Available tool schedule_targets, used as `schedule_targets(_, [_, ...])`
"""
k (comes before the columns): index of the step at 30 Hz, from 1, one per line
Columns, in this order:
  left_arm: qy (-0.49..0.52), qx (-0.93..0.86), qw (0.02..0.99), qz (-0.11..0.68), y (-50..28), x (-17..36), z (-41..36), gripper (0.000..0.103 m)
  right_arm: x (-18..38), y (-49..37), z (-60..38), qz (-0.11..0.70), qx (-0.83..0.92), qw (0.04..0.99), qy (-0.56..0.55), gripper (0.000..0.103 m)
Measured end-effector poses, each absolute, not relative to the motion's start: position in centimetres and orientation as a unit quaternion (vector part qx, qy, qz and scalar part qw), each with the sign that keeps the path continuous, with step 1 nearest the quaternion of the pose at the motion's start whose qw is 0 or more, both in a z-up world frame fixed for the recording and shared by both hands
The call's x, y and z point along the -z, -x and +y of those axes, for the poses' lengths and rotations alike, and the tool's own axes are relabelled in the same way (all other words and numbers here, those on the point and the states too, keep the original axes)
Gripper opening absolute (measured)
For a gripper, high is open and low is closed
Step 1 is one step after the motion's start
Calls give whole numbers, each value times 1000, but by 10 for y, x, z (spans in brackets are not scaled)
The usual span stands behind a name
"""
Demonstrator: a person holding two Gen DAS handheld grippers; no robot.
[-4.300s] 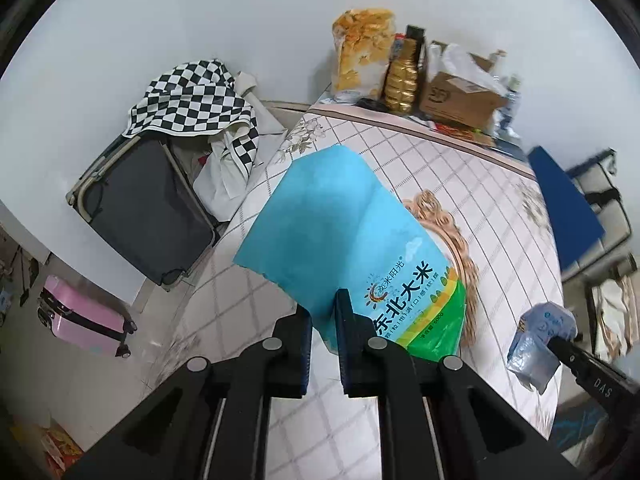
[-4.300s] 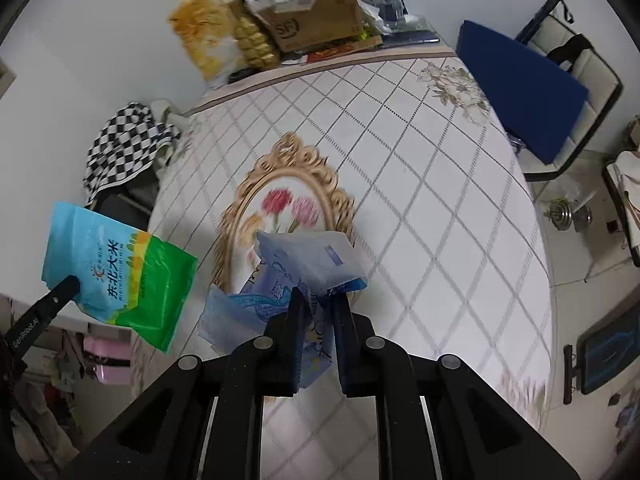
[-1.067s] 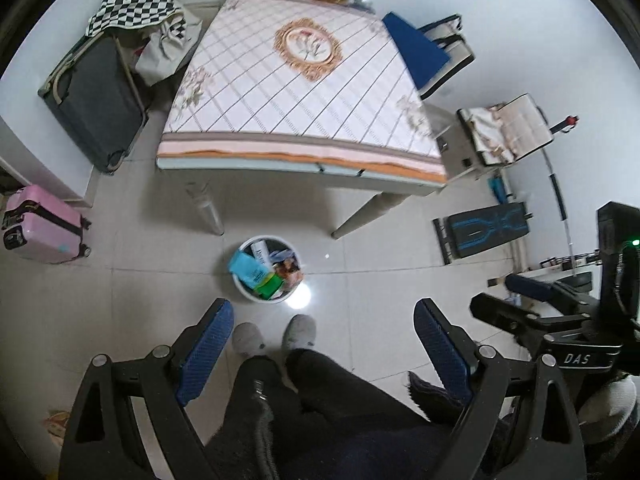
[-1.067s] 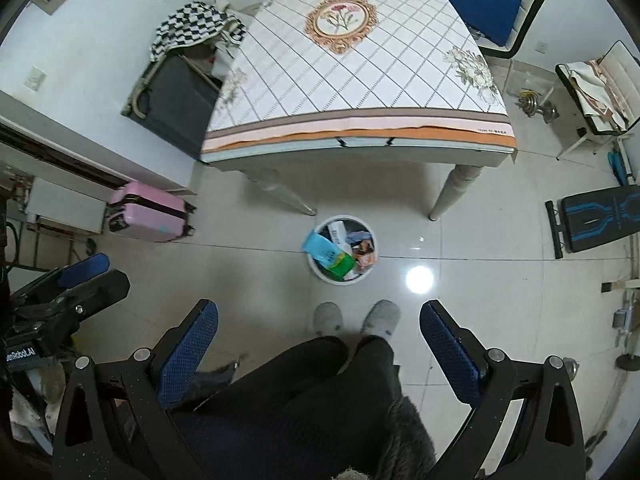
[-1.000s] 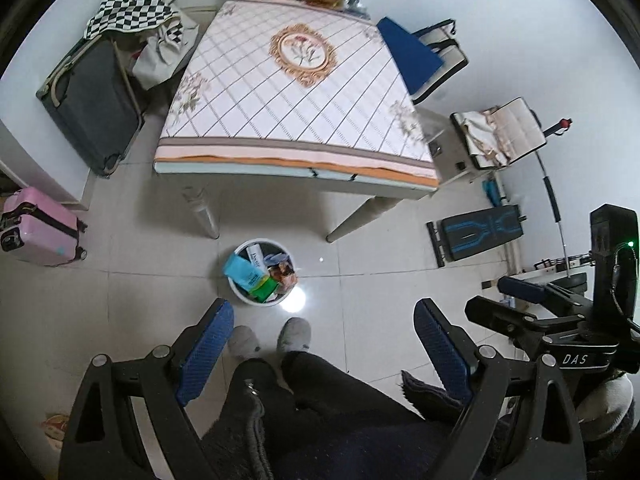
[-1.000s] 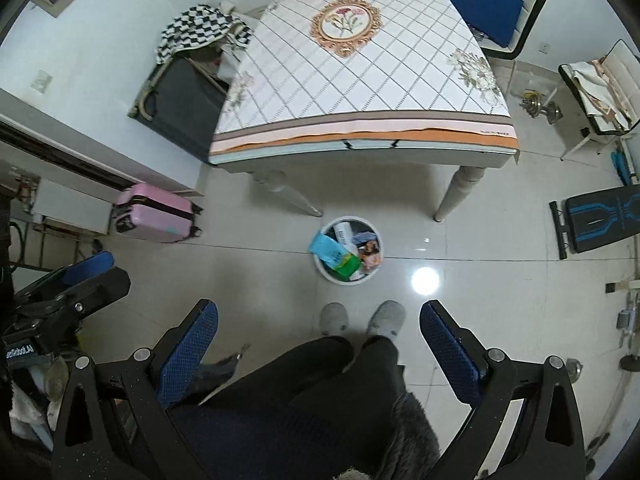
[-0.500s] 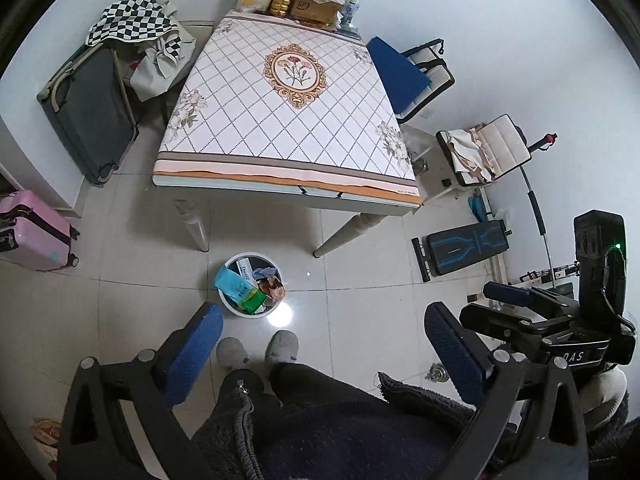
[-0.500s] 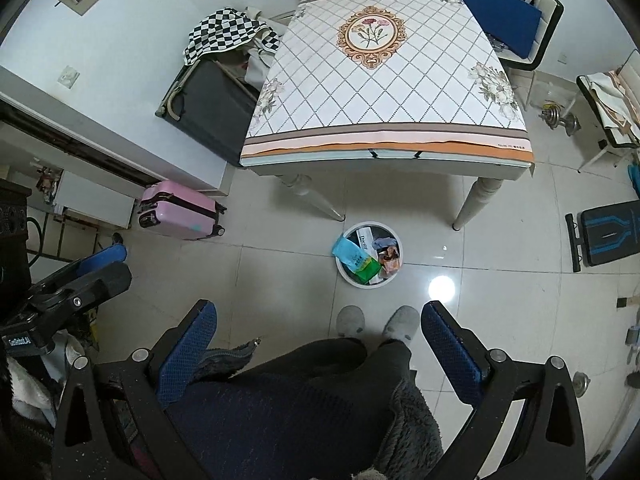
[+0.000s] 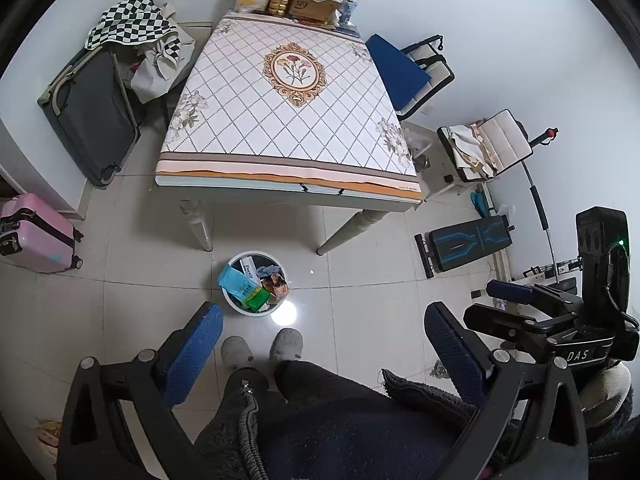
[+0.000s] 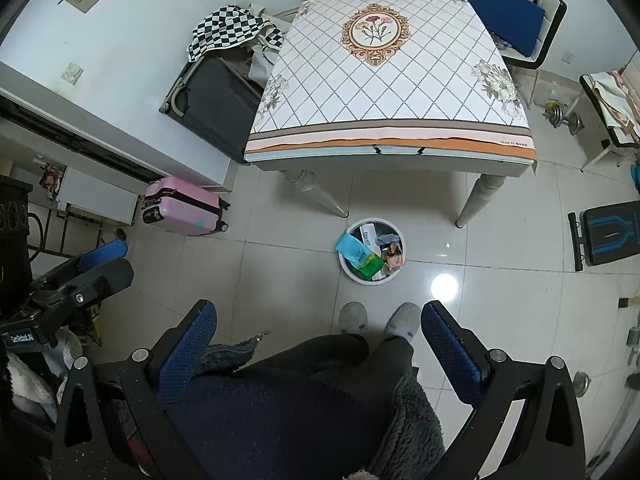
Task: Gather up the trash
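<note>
Now both grippers are hanging empty over the person's lap: the left gripper (image 9: 320, 338), whose jaws have just been opening with nothing between them, is showing its blue fingers (image 9: 191, 354) spread as wide as they go, and the right gripper (image 10: 318, 334) is likewise holding its fingers (image 10: 188, 350) wide apart around nothing. A few seconds ago the left was clamping the blue-and-green rice bag and the right a crumpled pale-blue wrapper above the worktop; that is no longer so, and both views are looking down from much higher and farther back. Just beyond the person's grey slippers (image 9: 262, 346), the round white waste bin (image 9: 236, 304) is standing on the floor tiles, and the rice bag (image 9: 242, 288) is lying in it at the left, its long axis running diagonally from its blue end at upper left, poking over the rim, down to its green end toward the bin's middle. Other wrappers are sitting beside it. Farther off, the worktop (image 9: 288, 120) is showing a bare patterned cloth except for boxes and snack bags at its far edge, so the collecting is looking essentially finished.
</note>
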State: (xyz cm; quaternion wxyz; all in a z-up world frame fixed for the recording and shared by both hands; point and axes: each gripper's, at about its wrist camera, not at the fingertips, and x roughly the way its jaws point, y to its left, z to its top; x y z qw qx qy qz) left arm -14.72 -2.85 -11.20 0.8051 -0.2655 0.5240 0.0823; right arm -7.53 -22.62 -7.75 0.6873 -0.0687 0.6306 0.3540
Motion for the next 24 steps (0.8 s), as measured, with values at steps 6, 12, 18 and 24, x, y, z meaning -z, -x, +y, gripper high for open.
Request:
schedule_targets(6, [262, -76, 805, 527, 146, 114, -32, 103, 78, 77, -230, 633, -352, 686, 67, 103])
schedule_targets(12, [260, -70, 805, 529, 144, 115, -37, 103, 78, 79, -236, 635, -349, 686, 61, 103])
schedule_targets(18, [259, -64, 805, 531, 145, 116, -40, 103, 77, 80, -240, 636, -346, 687, 53, 103])
schedule_targets(24, [259, -62, 805, 531, 145, 117, -42, 103, 77, 82, -244, 637, -345, 687, 50, 103])
